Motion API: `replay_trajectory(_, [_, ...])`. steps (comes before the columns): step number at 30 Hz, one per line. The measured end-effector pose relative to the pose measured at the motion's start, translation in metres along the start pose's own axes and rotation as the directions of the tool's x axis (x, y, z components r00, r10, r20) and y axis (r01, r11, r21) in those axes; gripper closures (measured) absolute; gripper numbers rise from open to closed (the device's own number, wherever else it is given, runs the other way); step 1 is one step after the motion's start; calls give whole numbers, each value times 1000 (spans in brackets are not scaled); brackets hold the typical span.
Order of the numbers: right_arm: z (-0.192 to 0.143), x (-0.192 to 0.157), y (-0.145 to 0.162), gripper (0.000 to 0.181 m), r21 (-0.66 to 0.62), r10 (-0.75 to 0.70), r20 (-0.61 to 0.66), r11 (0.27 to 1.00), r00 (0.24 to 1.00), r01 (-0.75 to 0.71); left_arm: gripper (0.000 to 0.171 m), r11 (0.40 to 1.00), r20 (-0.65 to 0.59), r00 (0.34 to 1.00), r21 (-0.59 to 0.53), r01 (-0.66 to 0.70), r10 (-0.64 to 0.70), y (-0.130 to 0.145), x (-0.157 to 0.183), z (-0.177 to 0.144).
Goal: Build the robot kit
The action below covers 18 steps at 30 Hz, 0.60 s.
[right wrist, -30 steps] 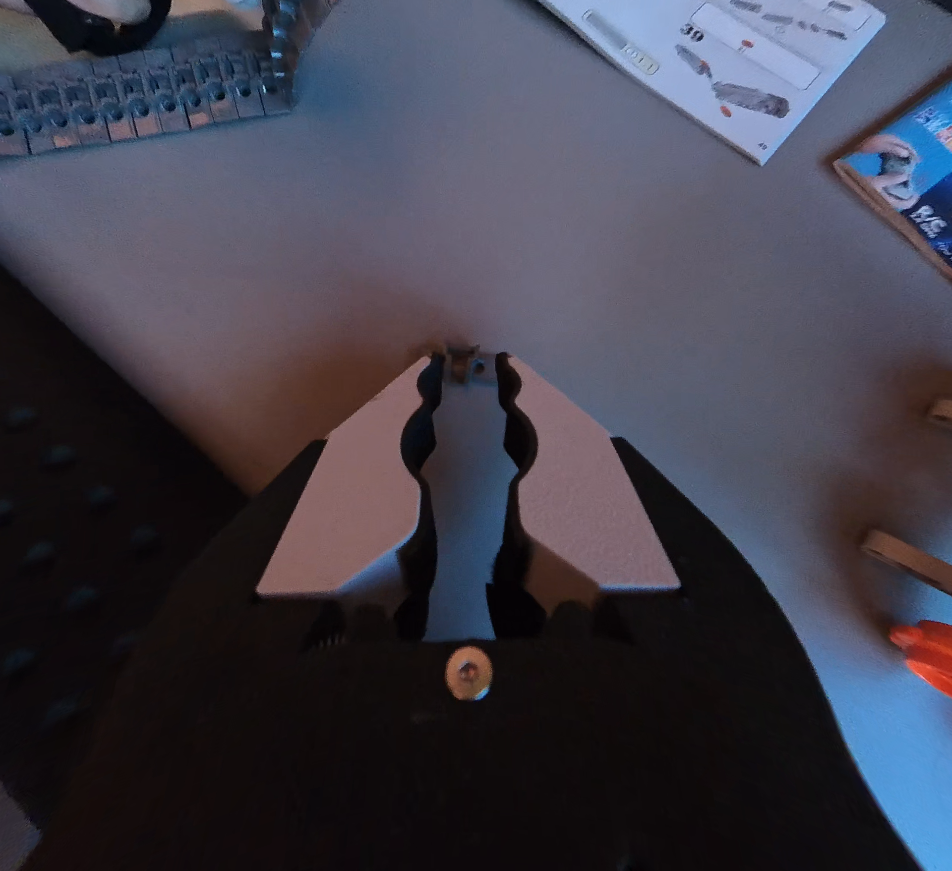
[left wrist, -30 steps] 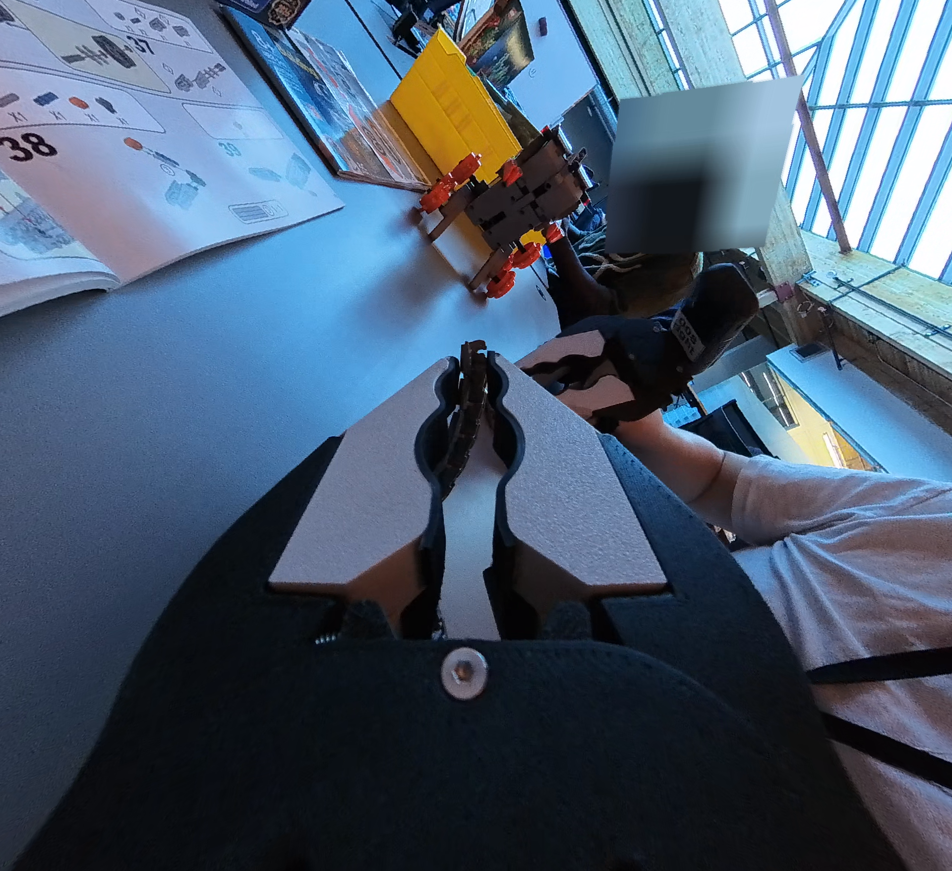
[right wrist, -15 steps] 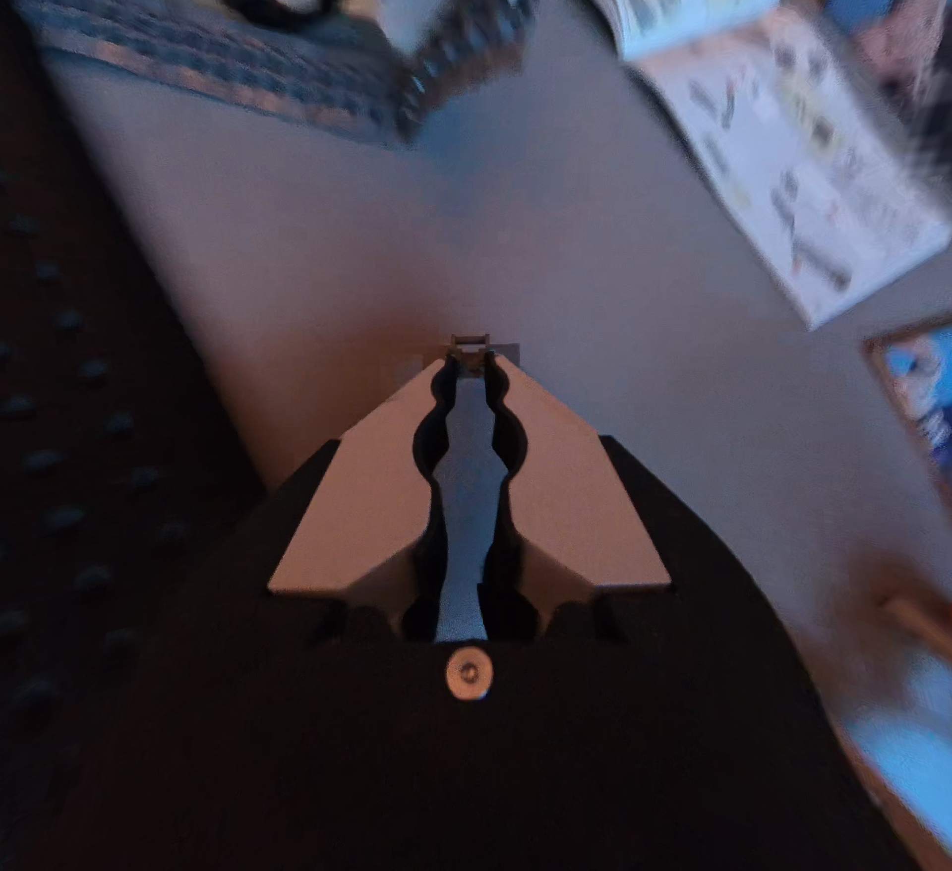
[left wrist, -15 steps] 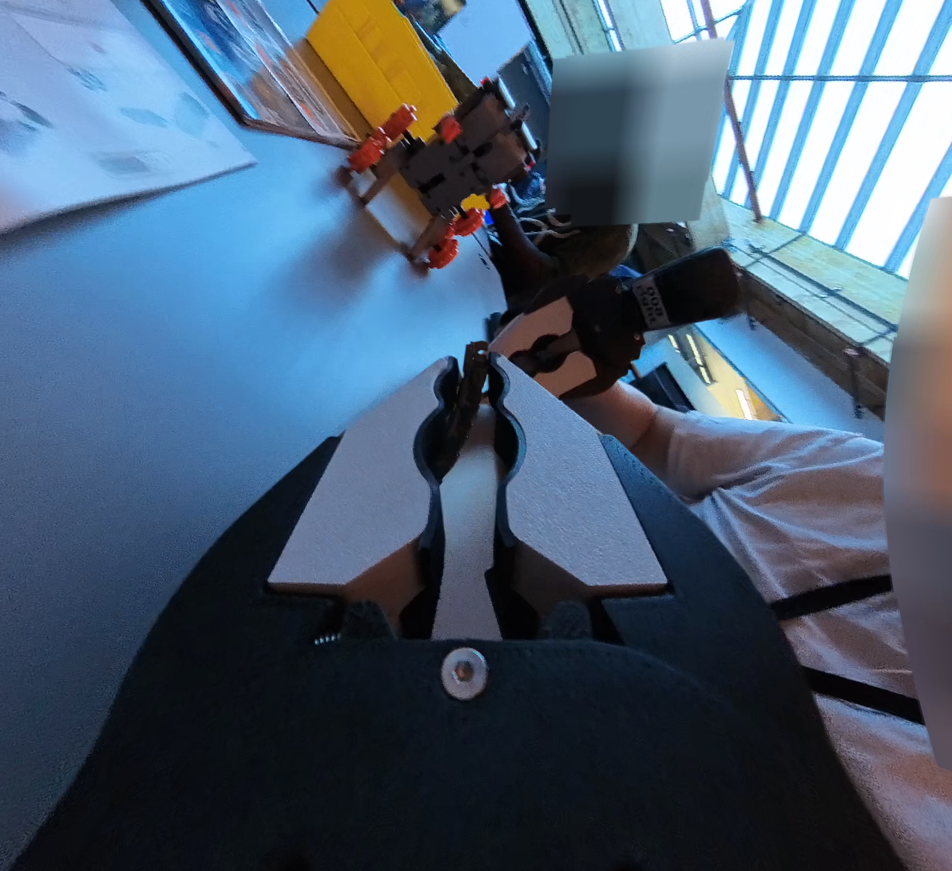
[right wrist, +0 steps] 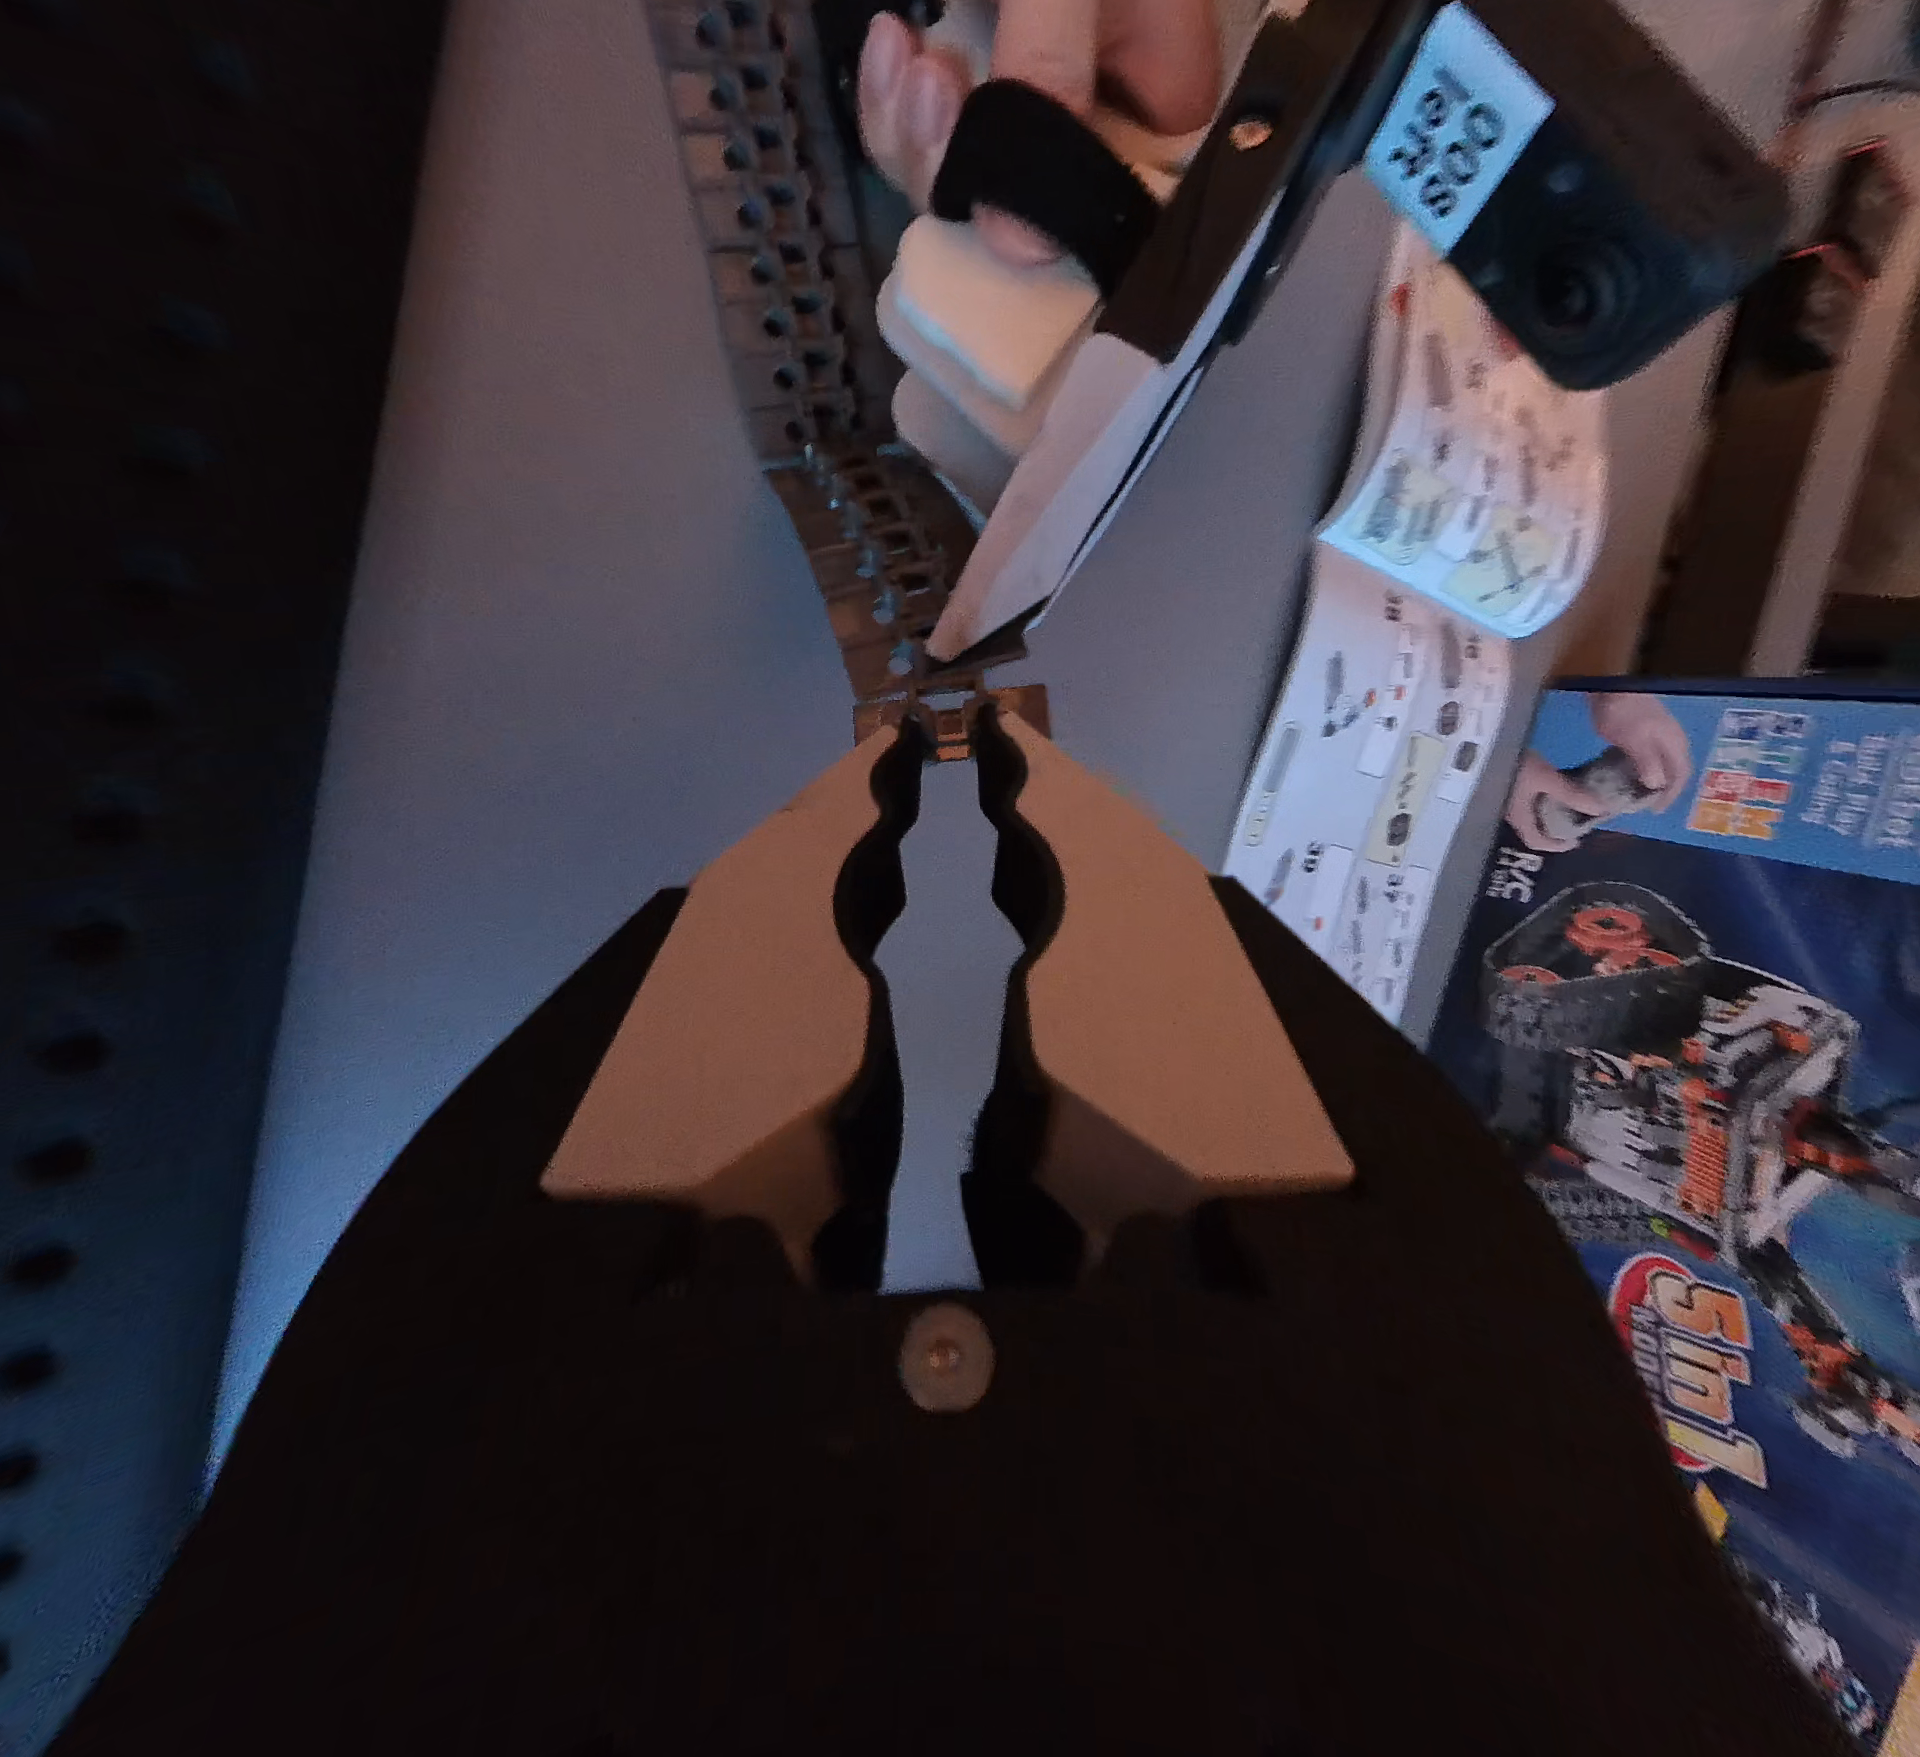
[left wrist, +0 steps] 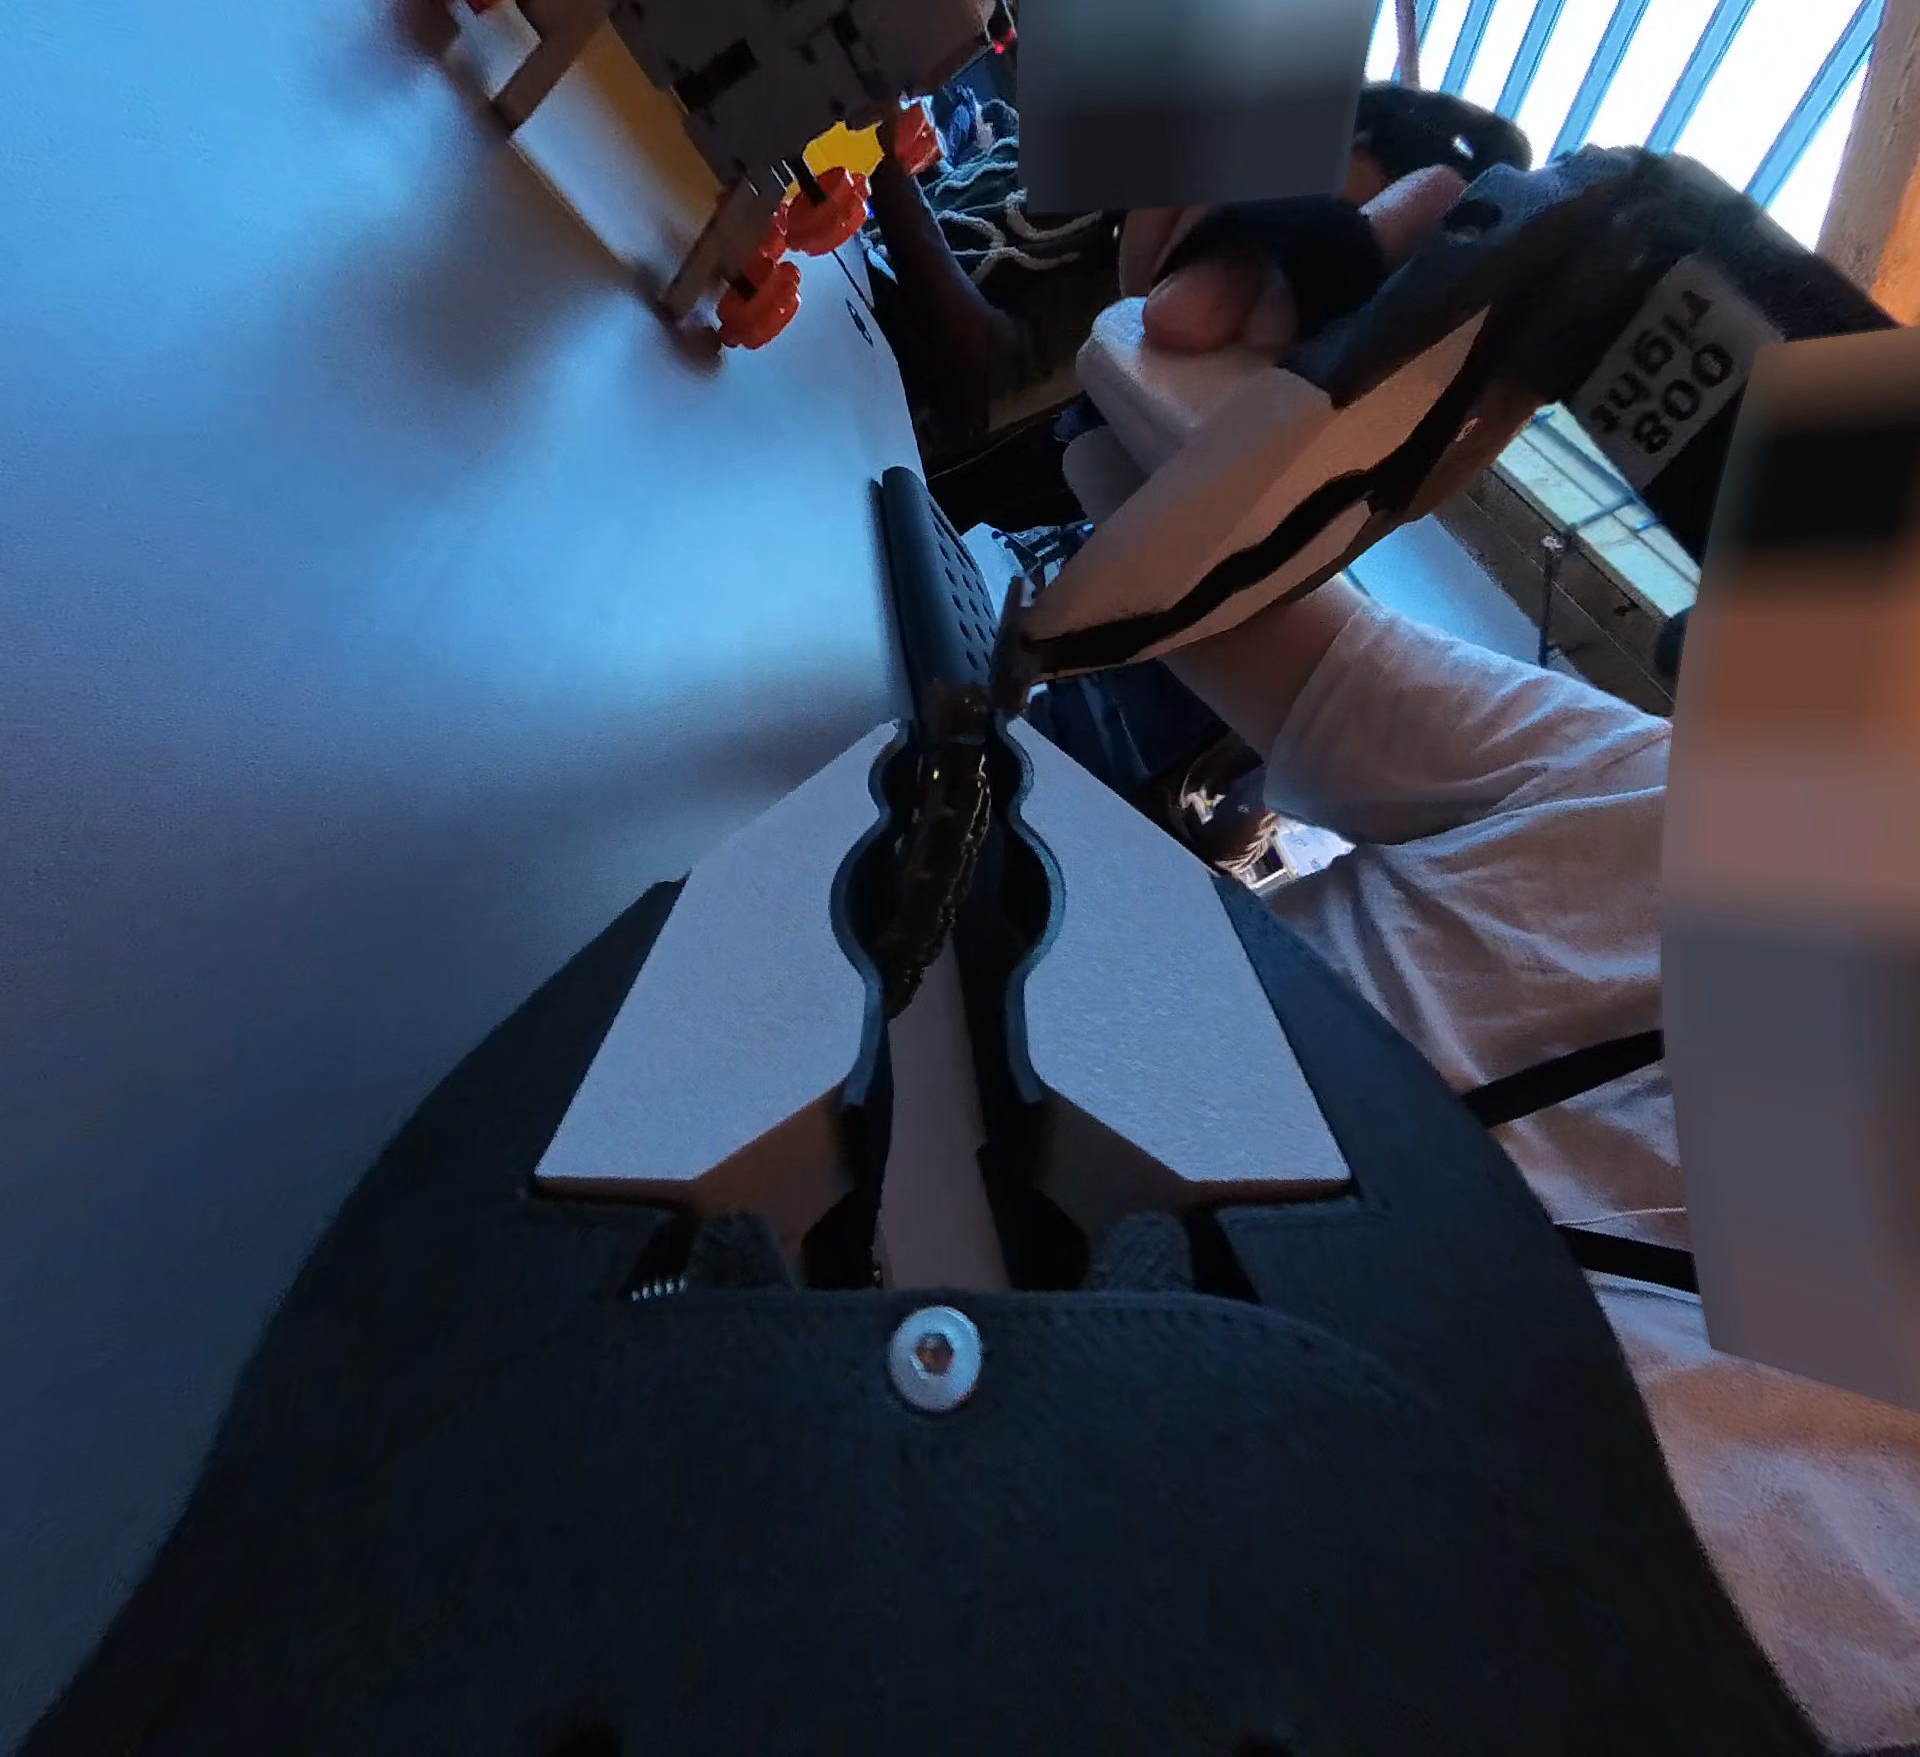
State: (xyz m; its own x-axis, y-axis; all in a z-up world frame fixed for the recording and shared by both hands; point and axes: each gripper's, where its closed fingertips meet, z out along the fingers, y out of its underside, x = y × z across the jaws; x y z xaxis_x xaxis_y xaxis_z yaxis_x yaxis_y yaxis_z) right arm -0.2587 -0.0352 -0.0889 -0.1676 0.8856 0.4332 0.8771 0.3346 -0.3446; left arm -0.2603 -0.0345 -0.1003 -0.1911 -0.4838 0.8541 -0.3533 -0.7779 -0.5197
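Note:
My left gripper (left wrist: 951, 720) is shut on a dark chain of track links (left wrist: 935, 845), held edge-on just off the grey table (left wrist: 416, 564). My right gripper (right wrist: 951, 736) is shut on a single small grey track link (right wrist: 1029, 705). The two gripper tips meet: the right gripper (left wrist: 1023, 653) comes in from the upper right in the left wrist view, and the left gripper (right wrist: 971, 647) comes down from the upper right in the right wrist view. The single link touches the end of the chain (right wrist: 769, 253), which trails away along the table edge.
A dark tracked model with orange wheels (left wrist: 790, 14) stands farther back on the table, with a yellow bin (left wrist: 665, 118) behind it. An open instruction booklet (right wrist: 1382, 772) and a blue toy box (right wrist: 1714, 1032) lie to the right. A dark dotted surface (right wrist: 156, 564) lies below the table edge. The grippers are tip to tip, or close to it.
Both grippers have swung towards each other. The right gripper has carried its single link across the table up to the end of the chain held by the left gripper.

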Motion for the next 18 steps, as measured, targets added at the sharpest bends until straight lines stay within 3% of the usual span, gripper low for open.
replay_trajectory(11, [8,-2,7,172,-173,-41,176,982,984,72,150,1000,6,1000,14,24,-24,-2,-2,1])
replay_trajectory(18, [6,1,4,172,-239,-30,281,966,959,100,160,1000,15,1000,22,20,-20,-3,-2,0])
